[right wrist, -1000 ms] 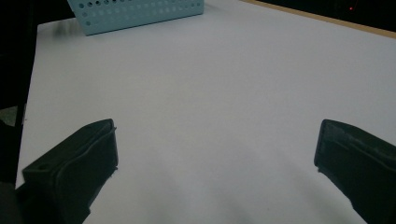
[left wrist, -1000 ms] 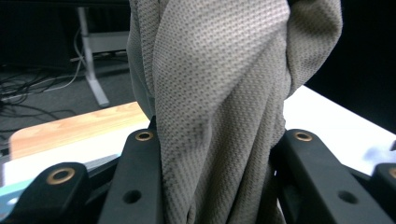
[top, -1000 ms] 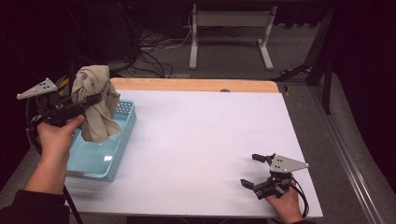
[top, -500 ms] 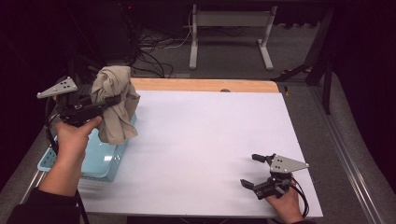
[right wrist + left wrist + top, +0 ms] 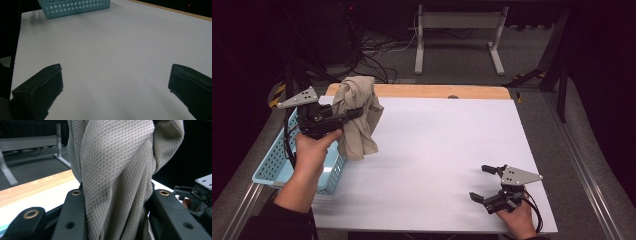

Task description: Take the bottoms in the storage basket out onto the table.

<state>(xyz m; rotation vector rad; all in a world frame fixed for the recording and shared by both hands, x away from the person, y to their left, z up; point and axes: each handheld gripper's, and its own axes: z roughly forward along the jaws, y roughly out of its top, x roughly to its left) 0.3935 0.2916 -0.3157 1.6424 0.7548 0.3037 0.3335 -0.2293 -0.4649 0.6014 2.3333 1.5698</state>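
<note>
A beige knitted cloth (image 5: 358,116) hangs bunched in the air beside the light blue perforated basket (image 5: 273,165), its lower end just above the white table. My left gripper (image 5: 354,113) is shut on the cloth near its top; in the left gripper view the cloth (image 5: 117,175) runs up between the two black jaws. My right gripper (image 5: 480,182) rests near the table's front right edge, open, with bare table between its jaws (image 5: 115,82).
The basket's wall (image 5: 75,7) shows at the far top in the right gripper view. A wooden strip (image 5: 422,91) borders the table's far edge. Beyond it stand a metal frame (image 5: 457,35) and cables on the floor.
My left gripper has lifted the cloth out of the basket and carried it to the right, toward the table's middle. The right gripper has stayed still.
</note>
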